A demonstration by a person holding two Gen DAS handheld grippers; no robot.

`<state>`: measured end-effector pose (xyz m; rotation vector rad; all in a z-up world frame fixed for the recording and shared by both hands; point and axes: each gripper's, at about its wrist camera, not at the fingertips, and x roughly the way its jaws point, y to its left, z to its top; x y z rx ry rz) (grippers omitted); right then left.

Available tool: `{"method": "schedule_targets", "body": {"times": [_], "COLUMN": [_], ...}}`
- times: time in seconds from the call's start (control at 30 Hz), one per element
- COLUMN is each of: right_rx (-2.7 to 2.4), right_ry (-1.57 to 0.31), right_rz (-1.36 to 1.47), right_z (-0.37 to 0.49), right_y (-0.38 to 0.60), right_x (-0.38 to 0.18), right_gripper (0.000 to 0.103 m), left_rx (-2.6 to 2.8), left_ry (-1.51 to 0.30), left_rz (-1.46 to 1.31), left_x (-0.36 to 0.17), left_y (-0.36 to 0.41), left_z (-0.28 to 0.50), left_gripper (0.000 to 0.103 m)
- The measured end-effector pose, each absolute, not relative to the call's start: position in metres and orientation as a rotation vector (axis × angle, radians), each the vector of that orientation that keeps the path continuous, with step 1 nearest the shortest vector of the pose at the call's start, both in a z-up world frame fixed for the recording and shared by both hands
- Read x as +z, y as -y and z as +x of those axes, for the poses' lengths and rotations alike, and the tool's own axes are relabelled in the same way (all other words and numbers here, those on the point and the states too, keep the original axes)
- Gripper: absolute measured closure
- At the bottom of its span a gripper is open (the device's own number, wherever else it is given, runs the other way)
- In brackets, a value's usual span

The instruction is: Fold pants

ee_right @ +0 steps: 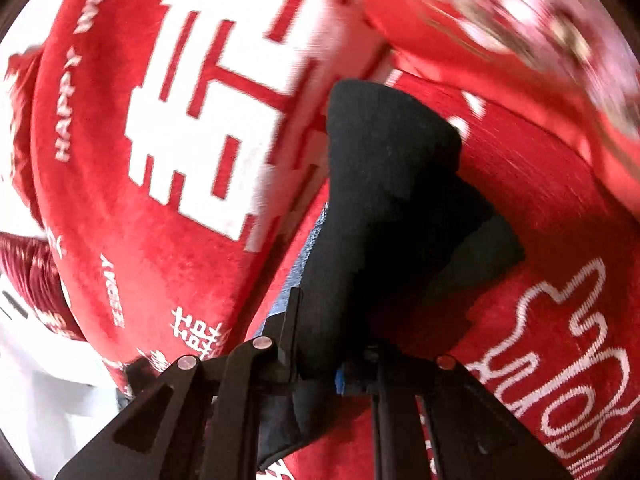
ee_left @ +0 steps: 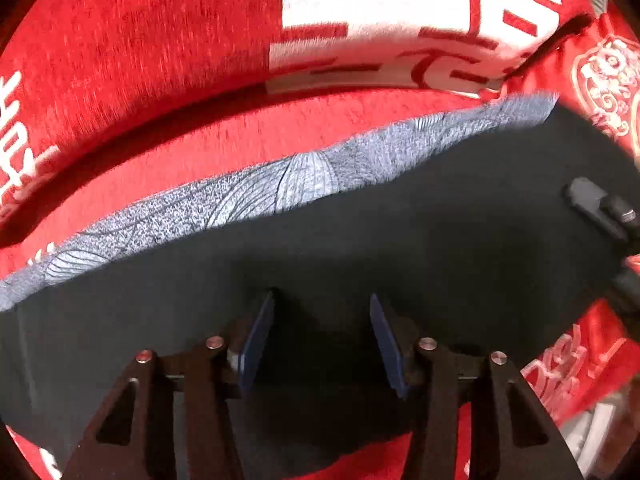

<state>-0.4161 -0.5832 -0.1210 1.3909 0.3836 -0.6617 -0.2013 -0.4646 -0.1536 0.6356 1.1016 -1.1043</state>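
Dark pants (ee_left: 400, 232) lie spread on a red bedspread (ee_left: 140, 60) and fill the lower half of the left wrist view. A blue-grey patterned cloth strip (ee_left: 280, 192) runs along their far edge. My left gripper (ee_left: 323, 298) hovers over the dark cloth, open, its blue pads (ee_left: 256, 340) apart with nothing pinched between them. In the right wrist view my right gripper (ee_right: 332, 332) is shut on a bunched fold of the pants (ee_right: 384, 168), which stands up from the jaws. The right finger is mostly hidden by the cloth. The patterned strip (ee_right: 308, 256) shows just left of the fold.
The bedspread (ee_right: 120, 200) carries large white characters and lettering. A red cushion with a pale ornate print (ee_left: 600, 80) lies at the right. A black piece of hardware (ee_left: 600, 208) pokes in at the right edge over the pants. A white surface (ee_right: 40, 392) shows at lower left.
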Motion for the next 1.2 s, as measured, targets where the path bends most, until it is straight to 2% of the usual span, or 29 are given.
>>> {"method": "schedule_targets", "body": {"times": [0.07, 0.27, 0.3, 0.33, 0.37, 0.57, 0.8, 1.03, 1.07, 1.1, 1.13, 1.2], "right_rx": [-0.662, -0.694, -0.699, -0.704, -0.706, -0.703, -0.692, -0.707, -0.703, -0.688, -0.661, -0.588], "right_ry": [-0.433, -0.552, -0.576, -0.608, -0.635, -0.796, -0.973, -1.275, -1.285, -1.281, -1.269, -1.251], "right_rz": [1.331, 1.135, 1.089, 1.033, 0.982, 0.717, 0.440, 0.041, -0.033, -0.061, -0.078, -0.071], "right_z": [-0.404, -0.370, -0.362, -0.353, -0.344, -0.271, -0.166, -0.083, -0.081, -0.081, -0.083, -0.091], "right_y": [0.581, 0.571, 0.567, 0.561, 0.555, 0.505, 0.424, 0.320, 0.304, 0.295, 0.284, 0.269], "right_x": [-0.113, -0.078, -0.070, -0.061, -0.054, -0.026, -0.046, -0.135, -0.138, -0.136, -0.132, -0.121], "right_gripper": [0.090, 0.090, 0.090, 0.090, 0.090, 0.089, 0.086, 0.069, 0.065, 0.056, 0.052, 0.051], "left_rx": [-1.116, -1.145, -1.127, -1.097, -1.071, -1.000, -0.820, -0.708, -0.706, -0.706, -0.707, -0.723], "left_ry": [-1.042, -1.189, -1.194, -1.180, -1.156, -1.119, -1.172, -1.194, -1.197, -1.202, -1.210, -1.229], "left_rz": [0.669, 0.583, 0.576, 0.567, 0.555, 0.549, 0.529, 0.510, 0.504, 0.499, 0.497, 0.488], "left_x": [-0.153, -0.142, -0.138, -0.130, -0.124, -0.101, -0.111, -0.129, -0.130, -0.131, -0.132, -0.132], "left_y": [0.460, 0.451, 0.445, 0.436, 0.426, 0.358, 0.267, 0.210, 0.204, 0.200, 0.196, 0.195], "left_z": [-0.213, -0.182, -0.176, -0.164, -0.156, -0.099, -0.014, 0.027, 0.031, 0.034, 0.039, 0.042], "left_gripper": [0.051, 0.049, 0.037, 0.019, 0.016, 0.016, 0.016, 0.016, 0.016, 0.016, 0.016, 0.016]}}
